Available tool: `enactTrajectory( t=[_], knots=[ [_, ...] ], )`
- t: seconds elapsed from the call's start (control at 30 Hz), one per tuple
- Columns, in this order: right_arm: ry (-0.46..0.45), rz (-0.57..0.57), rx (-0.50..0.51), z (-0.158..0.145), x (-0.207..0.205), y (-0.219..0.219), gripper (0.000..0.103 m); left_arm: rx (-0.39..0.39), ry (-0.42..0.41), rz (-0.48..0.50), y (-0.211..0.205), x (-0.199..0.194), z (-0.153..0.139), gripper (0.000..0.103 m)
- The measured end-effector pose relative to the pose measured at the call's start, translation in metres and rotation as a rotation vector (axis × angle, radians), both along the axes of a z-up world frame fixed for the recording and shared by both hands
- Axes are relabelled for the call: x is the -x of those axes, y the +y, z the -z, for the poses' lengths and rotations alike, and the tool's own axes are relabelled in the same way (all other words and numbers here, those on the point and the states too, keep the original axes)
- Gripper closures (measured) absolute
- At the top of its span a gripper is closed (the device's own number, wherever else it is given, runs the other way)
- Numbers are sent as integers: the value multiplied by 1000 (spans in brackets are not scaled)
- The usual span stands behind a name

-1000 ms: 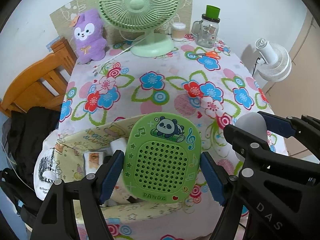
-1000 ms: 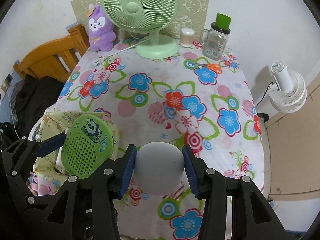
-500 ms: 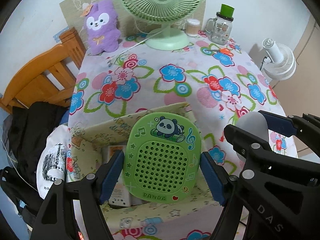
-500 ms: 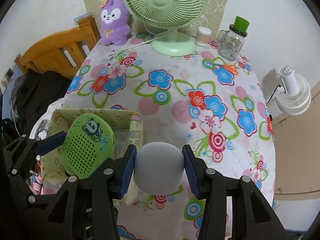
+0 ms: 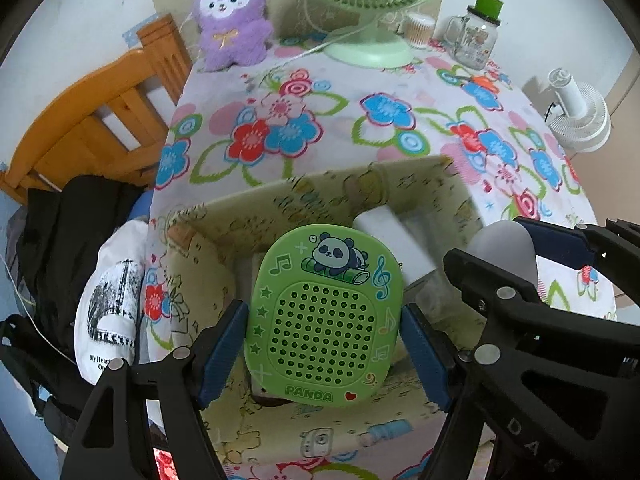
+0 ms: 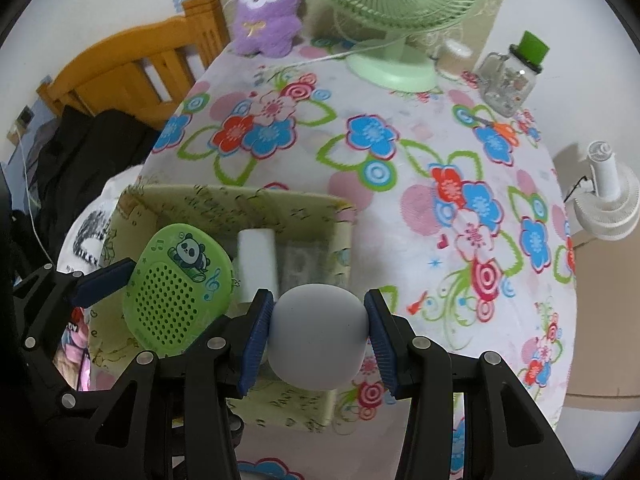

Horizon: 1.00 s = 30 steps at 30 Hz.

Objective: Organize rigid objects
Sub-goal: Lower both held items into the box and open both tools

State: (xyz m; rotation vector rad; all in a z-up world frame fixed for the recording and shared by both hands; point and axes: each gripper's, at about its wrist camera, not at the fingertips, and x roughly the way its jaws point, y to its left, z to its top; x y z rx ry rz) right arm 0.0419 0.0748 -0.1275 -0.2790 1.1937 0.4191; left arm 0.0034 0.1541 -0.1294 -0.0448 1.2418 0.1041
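My left gripper (image 5: 325,348) is shut on a green panda speaker (image 5: 326,312) and holds it above the open yellow patterned storage box (image 5: 320,188). My right gripper (image 6: 319,334) is shut on a grey rounded object (image 6: 319,330), held over the box's right front corner (image 6: 340,216). The speaker also shows in the right wrist view (image 6: 180,288), and the grey object in the left wrist view (image 5: 504,248). A white block (image 6: 256,256) and other items lie inside the box.
The box stands at the front left of a flowered tablecloth (image 6: 400,152). At the back stand a green fan (image 6: 392,20), a purple plush (image 6: 268,4), a small cup (image 5: 418,30) and a glass jar with a green lid (image 6: 512,76). A wooden chair (image 5: 92,120) and bags are left; a white fan (image 6: 608,204) is right.
Both grippers, still holding their objects, have moved forward and down over the box. The box now fills more of both views.
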Motion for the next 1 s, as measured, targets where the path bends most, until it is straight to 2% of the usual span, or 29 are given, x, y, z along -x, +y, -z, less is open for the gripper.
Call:
enactTrajectory(
  t=[0.1,0.23,0.43,0.47,0.57,0.6,1.0],
  knots=[
    [13,-13,3,7,1,8,52,2,13,1,4,2,6,24],
    [-17,-23,30,9,4,16,51,11,18,0,9,2,10,24],
    [17,-7,-3,10,3,21,51,15,12,-6,17,4,11,24],
    [16,-6,-2,10,3,22,47,18,12,-8,18,5,11,24],
    [-9,1,-1,6,4,22,25,28,10,-16,23,5,12,24],
    [-20,4,-2,4,4,21,20,28,8,-17,23,5,12,24],
    [-25,90,36,6,-2,-2,18,45,10,35,14,-9,20,24]
  ],
)
